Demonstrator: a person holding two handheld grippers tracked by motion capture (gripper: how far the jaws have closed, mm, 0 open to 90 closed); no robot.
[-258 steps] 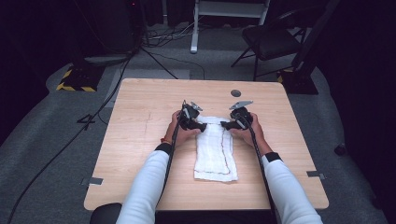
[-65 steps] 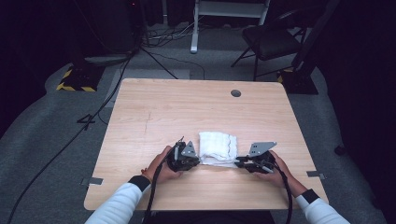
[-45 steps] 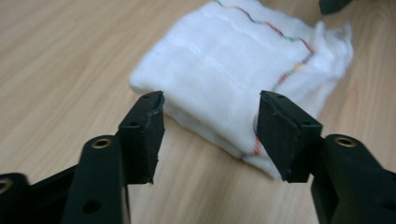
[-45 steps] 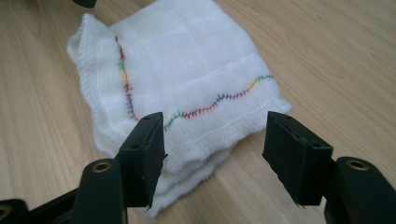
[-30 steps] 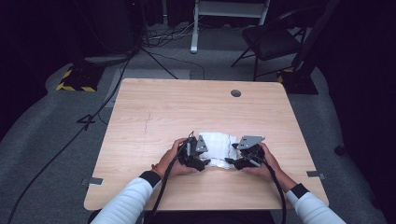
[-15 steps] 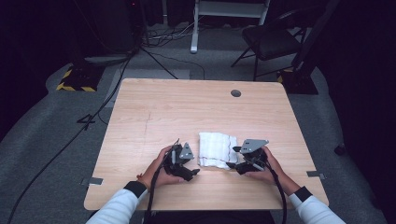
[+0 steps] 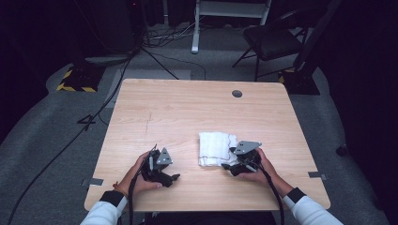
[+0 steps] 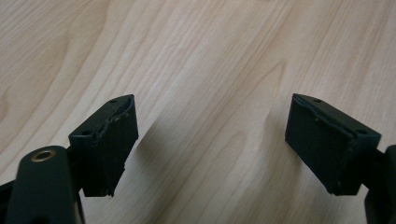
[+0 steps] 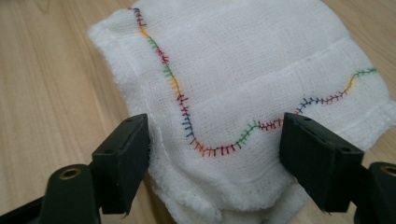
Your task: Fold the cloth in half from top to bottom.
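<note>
Wooden table [image 7: 187,108], folded cloth [image 7: 215,148] nearly done.
Both grippers gape, left gripper [image 8: 210,154] empty; right gripper [image 9: 212,163] could snag that fold undone.

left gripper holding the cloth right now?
No: the left gripper has its jaws wide apart over bare table, with no cloth between them.

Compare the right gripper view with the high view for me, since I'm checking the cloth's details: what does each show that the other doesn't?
Right gripper view: multicoloured stitching winding across the white cloth, and the open jaws around its near edge. High view: the cloth's folded outline, the left gripper apart from it, and a chair behind. Both show the cloth on the wooden table, with the right gripper at it.
</note>
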